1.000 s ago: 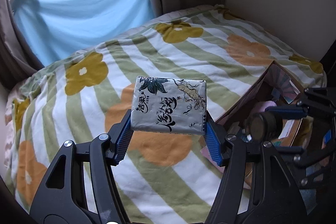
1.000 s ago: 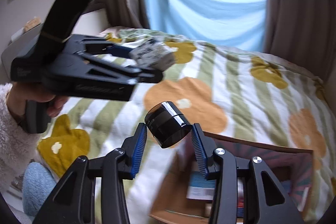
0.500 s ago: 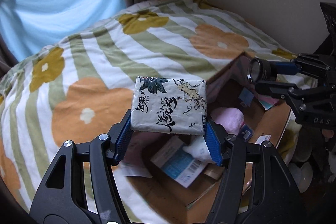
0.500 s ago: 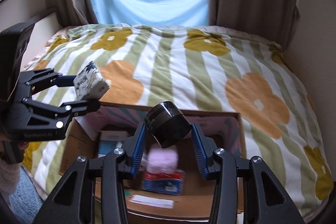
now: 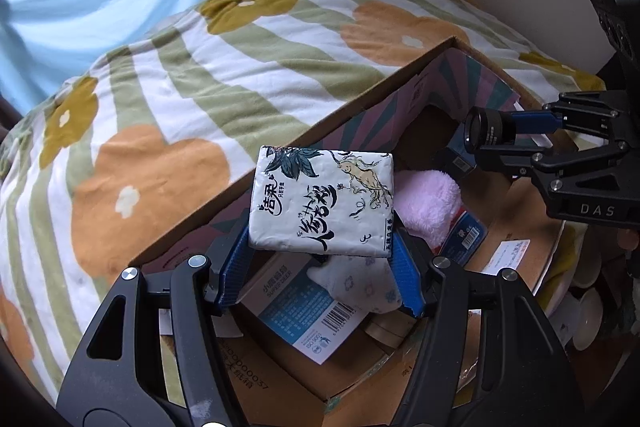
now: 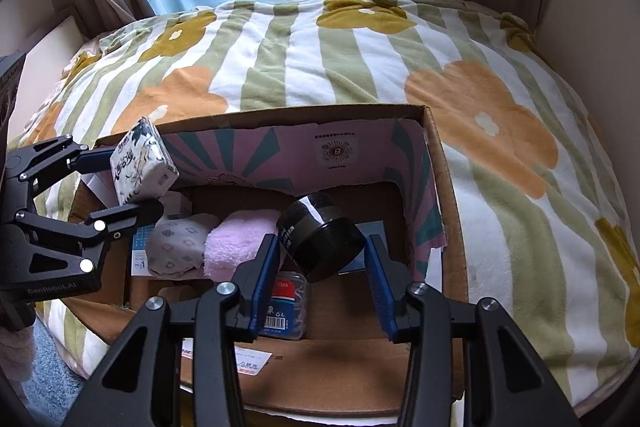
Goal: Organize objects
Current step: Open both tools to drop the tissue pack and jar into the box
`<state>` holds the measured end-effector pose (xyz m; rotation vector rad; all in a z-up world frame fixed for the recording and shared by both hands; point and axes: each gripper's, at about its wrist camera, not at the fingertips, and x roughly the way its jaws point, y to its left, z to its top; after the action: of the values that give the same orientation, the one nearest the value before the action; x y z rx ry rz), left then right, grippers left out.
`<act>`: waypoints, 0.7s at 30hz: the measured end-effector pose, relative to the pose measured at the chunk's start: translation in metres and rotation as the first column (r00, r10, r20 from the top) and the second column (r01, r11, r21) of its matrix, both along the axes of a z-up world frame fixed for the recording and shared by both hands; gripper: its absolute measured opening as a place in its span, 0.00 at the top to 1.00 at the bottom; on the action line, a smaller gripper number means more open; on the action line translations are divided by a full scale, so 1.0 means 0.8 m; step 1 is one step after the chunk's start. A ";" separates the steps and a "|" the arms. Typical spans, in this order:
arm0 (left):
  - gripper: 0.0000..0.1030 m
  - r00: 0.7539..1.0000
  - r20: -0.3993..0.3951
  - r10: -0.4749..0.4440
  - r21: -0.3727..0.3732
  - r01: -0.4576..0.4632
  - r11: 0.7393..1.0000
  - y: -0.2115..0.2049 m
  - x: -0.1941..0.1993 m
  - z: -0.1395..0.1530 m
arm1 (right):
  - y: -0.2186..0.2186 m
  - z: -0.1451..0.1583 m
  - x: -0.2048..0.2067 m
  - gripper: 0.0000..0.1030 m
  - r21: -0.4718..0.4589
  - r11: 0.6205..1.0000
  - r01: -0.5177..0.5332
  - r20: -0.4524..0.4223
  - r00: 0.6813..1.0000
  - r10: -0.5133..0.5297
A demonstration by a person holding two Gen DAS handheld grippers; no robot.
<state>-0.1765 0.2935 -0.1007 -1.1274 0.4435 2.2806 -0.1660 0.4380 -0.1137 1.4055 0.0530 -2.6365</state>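
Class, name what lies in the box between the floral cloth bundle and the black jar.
A fluffy pink cloth lies between floral bundle and black jar, seen in the right wrist view.

A white tissue pack (image 5: 322,203), clamped between blue pads, carries the brand characters "洁柔" beside bold black brush calligraphy too stylised to read with certainty. Below it, a white-and-blue carton (image 5: 304,301) lying in the cardboard box (image 5: 352,107) reads "小鹿妈妈" over "SUPER DEER", with a barcode whose digits are too small to make out. The black body of the right gripper (image 5: 480,131) shows the letters "DAS". The body of the left gripper (image 6: 132,169) is stamped "GenRobot.AI". A clear plastic tub (image 6: 286,301) in the box bears "50pcs" on a red label. Printing on the box floor ends in "000037".
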 end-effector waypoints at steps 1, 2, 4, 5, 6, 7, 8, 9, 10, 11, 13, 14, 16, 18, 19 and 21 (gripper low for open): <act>0.42 1.000 -0.002 0.002 0.002 -0.002 1.000 0.000 -0.001 0.002 | 0.001 0.000 0.000 0.61 0.001 1.000 0.000 0.000 1.000 0.000; 0.42 1.000 -0.002 0.004 0.004 -0.004 1.000 0.000 -0.002 0.004 | 0.002 0.001 0.000 0.61 0.003 1.000 -0.001 -0.001 1.000 0.001; 0.42 1.000 -0.004 0.005 0.002 -0.005 1.000 0.001 -0.002 0.007 | 0.002 0.003 0.001 0.61 0.008 1.000 0.004 -0.001 1.000 -0.004; 0.42 1.000 -0.007 0.008 0.001 -0.008 1.000 0.000 -0.001 0.007 | 0.003 0.004 0.001 0.61 0.010 1.000 0.011 -0.005 1.000 -0.011; 0.41 1.000 -0.007 0.012 0.000 -0.012 1.000 0.000 0.000 0.008 | 0.003 0.005 0.002 0.61 0.010 1.000 0.013 -0.005 1.000 -0.013; 0.35 1.000 -0.003 0.017 0.002 -0.017 1.000 -0.002 0.001 0.008 | 0.003 0.005 0.002 0.56 0.006 1.000 0.012 -0.003 1.000 -0.012; 0.13 1.000 0.000 0.024 0.001 -0.024 1.000 -0.003 0.002 0.008 | 0.004 0.005 0.002 0.41 -0.001 1.000 0.012 0.000 1.000 -0.012; 0.00 0.999 -0.002 0.033 -0.001 -0.033 0.999 -0.004 0.003 0.008 | 0.004 0.005 0.003 0.31 -0.004 1.000 0.015 -0.002 1.000 -0.015; 0.00 0.999 -0.012 0.040 0.003 -0.040 0.999 -0.007 0.005 0.009 | 0.005 0.007 0.005 0.14 -0.001 1.000 0.023 -0.012 1.000 -0.023; 0.00 0.999 -0.019 0.043 0.012 -0.043 0.999 -0.010 0.008 0.011 | 0.005 0.008 0.007 0.03 0.003 1.000 0.025 -0.020 0.999 -0.025; 0.00 0.999 -0.017 0.044 0.006 -0.044 0.999 -0.012 0.013 0.011 | 0.003 0.010 0.008 0.01 0.001 1.000 0.007 -0.011 1.000 -0.007; 0.00 0.999 -0.022 0.047 0.001 -0.047 0.999 -0.013 0.014 0.011 | 0.002 0.010 0.008 0.01 -0.004 1.000 -0.002 -0.002 1.000 0.002; 0.00 0.998 -0.033 0.055 -0.003 -0.055 0.998 -0.016 0.021 0.011 | 0.001 0.011 0.011 0.01 -0.012 1.000 0.000 0.002 1.000 0.000; 0.00 0.998 -0.024 0.058 0.006 -0.058 0.998 -0.020 0.025 0.012 | 0.000 0.013 0.014 0.01 0.002 1.000 0.018 -0.014 1.000 -0.018; 0.00 0.998 -0.020 0.059 0.009 -0.059 0.998 -0.022 0.027 0.013 | -0.001 0.013 0.015 0.01 0.007 1.000 0.018 -0.016 1.000 -0.018; 0.00 0.998 -0.022 0.065 0.010 -0.065 0.998 -0.026 0.030 0.015 | -0.004 0.013 0.016 0.01 0.006 1.000 0.016 -0.010 1.000 -0.016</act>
<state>-0.1525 0.2727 -0.0890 -1.1278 0.4098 2.3509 -0.1531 0.4348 -0.1032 1.4010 0.0509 -2.6588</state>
